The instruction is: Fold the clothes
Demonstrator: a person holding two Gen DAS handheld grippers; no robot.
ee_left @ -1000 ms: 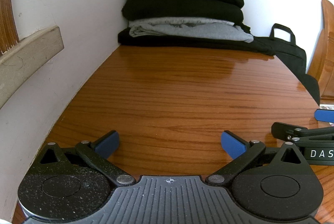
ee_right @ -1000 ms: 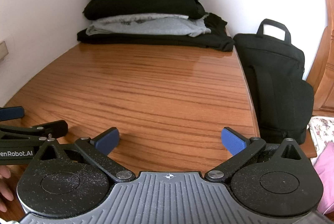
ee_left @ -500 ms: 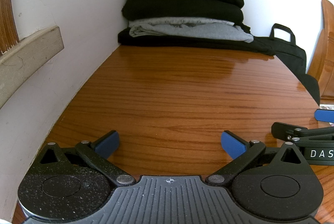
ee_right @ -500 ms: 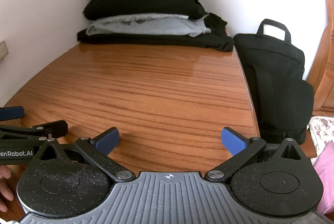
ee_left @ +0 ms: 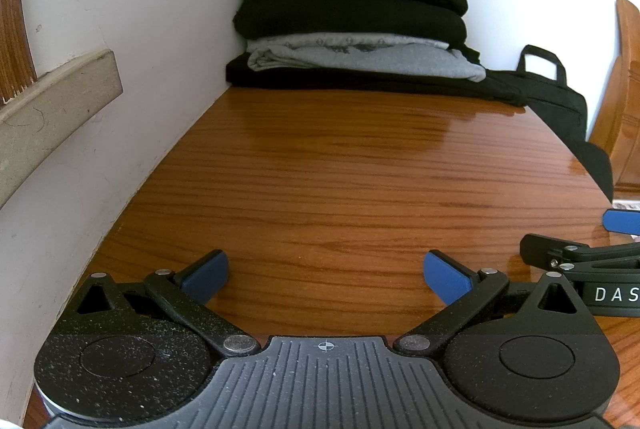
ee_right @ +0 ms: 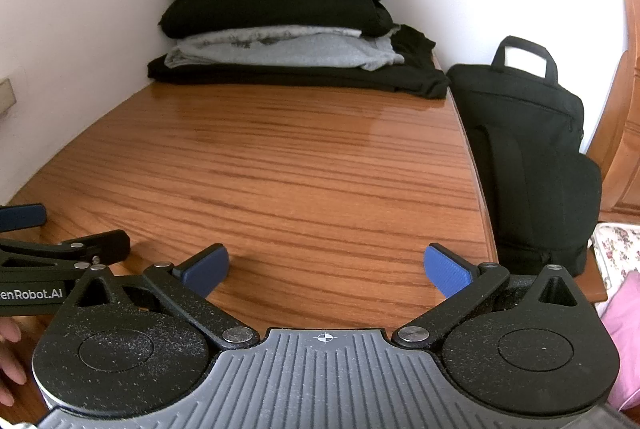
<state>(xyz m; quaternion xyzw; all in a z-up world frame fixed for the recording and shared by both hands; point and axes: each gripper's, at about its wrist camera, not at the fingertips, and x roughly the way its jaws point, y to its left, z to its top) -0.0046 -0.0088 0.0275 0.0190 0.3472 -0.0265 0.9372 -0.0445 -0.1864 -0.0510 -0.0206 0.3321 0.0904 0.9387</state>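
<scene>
Folded clothes sit stacked at the counter's far end. Both hand-held grippers, left and right, gape wide, holding nothing.

Two low wrist views, side by side, facing the far corner.
Both share the table and clothes stack.
</scene>
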